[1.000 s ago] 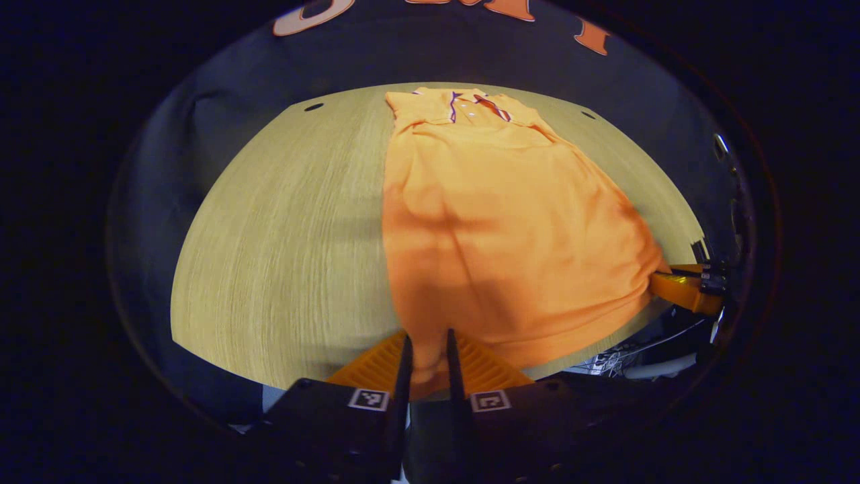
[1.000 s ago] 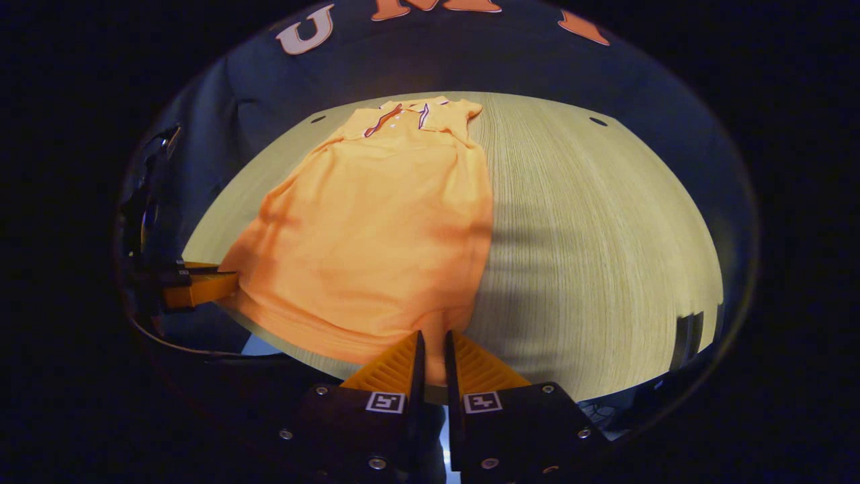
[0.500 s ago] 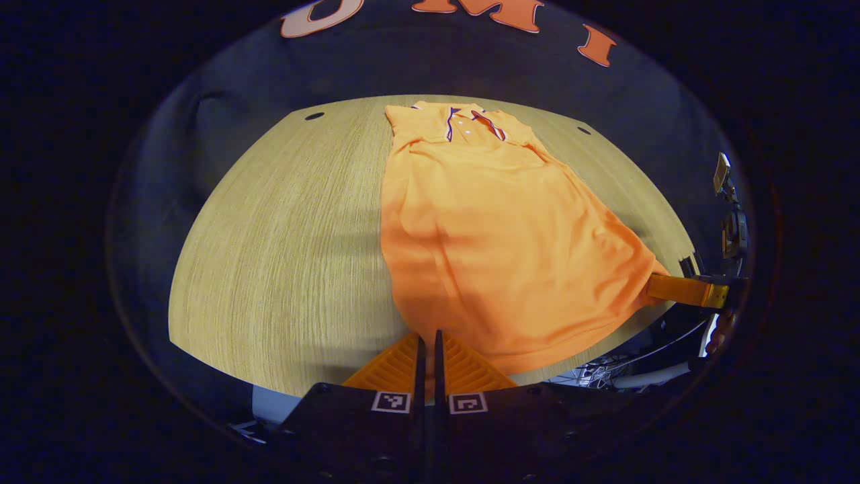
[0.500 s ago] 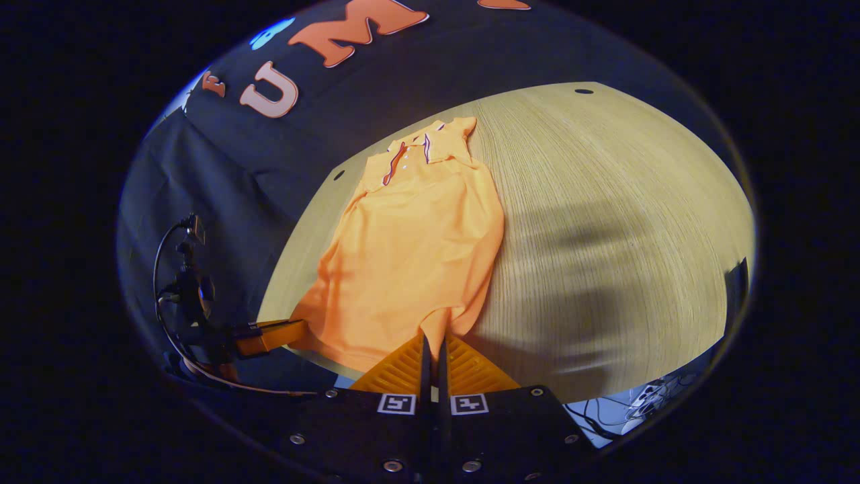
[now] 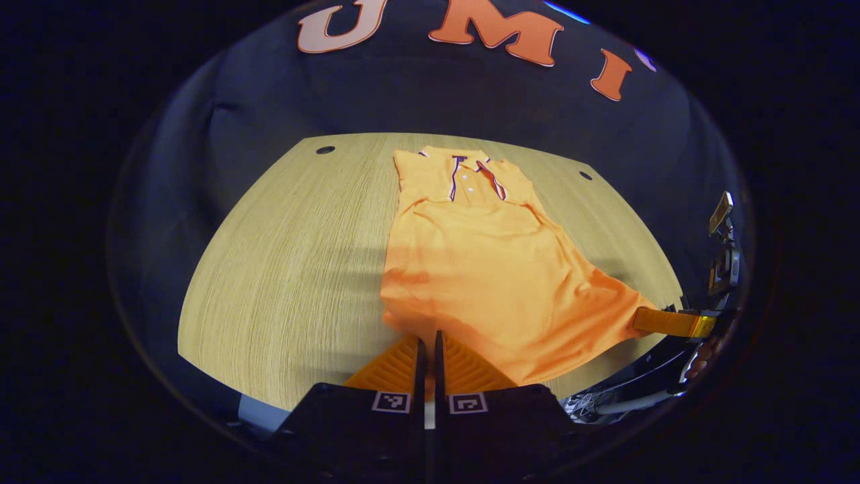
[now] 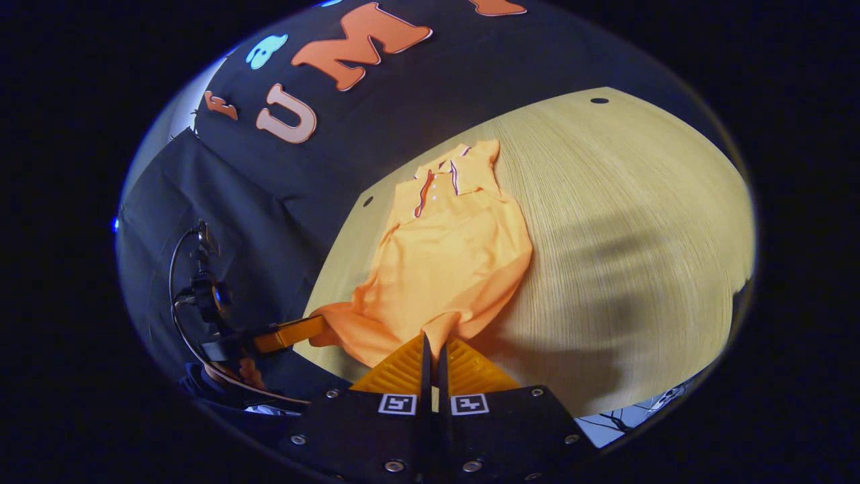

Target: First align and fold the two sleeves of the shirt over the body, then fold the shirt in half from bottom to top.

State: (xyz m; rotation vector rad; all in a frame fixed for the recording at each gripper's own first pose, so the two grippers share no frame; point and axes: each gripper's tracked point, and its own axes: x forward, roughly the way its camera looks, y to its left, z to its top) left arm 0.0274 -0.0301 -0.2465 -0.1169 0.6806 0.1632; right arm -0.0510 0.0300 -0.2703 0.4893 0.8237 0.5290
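Pinching shirt point(image 5: 484, 269) hem, left gripper point(image 5: 427, 344), right gripper point(image 6: 431, 341)

A pale, straw-coloured wooden tabletop point(image 5: 282, 269) with fine straight grain and a curved near edge stands against a dark black cloth booth wall point(image 5: 403, 94) that hangs in soft folds behind it and wraps round the left side. Two small dark round holes point(image 5: 325, 149) sit near the tabletop's far corners, and broad soft shadows point(image 6: 605, 296) fall across the wood under warm light from above. Past the near edge, a tangle of pale cables point(image 5: 598, 403) lies low down in the gloom.
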